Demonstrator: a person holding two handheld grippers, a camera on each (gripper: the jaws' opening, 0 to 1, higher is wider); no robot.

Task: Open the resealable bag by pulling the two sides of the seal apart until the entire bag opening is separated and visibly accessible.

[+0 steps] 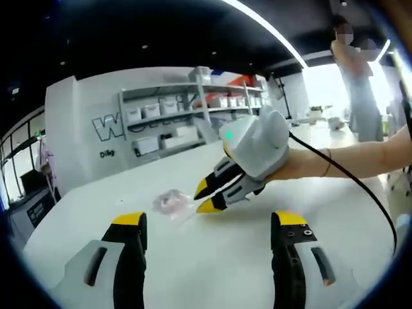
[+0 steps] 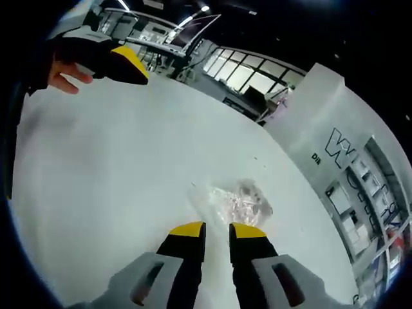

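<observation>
Bag (image 1: 172, 203) first: the small clear resealable pouch lies flat on the white table (image 1: 225, 257), crumpled and glinting, with something pinkish showing through the plastic, and from here I judge its seal not yet parted. In the right gripper view the bag (image 2: 239, 201) sits just beyond my right claw (image 2: 217, 230), whose yellow-tipped jaws stand nearly closed, a narrow gap between them, gripping nothing that I can make out; the tips are close to the near edge of the plastic, but I cannot tell whether they touch it. In the left gripper view the same claw (image 1: 206, 196) reaches in from the right, held by a person's bare arm with a black cable trailing off it, its tips right beside the bag. My left claw (image 1: 209, 222) hangs wide open over bare table, holding nothing, well short of the bag; in the right gripper view, one of its yellow tips (image 2: 129, 62) shows far off across the tabletop (image 2: 96, 161). The step in hand, as I read it, is getting a first pinch on one lip of the seal. To do that well I would pinch only a single layer at the top edge, bring the left claw in to take the opposite lip, then pull the two apart along the whole strip. Shelves with white boxes (image 1: 187, 109) line the wall behind.
</observation>
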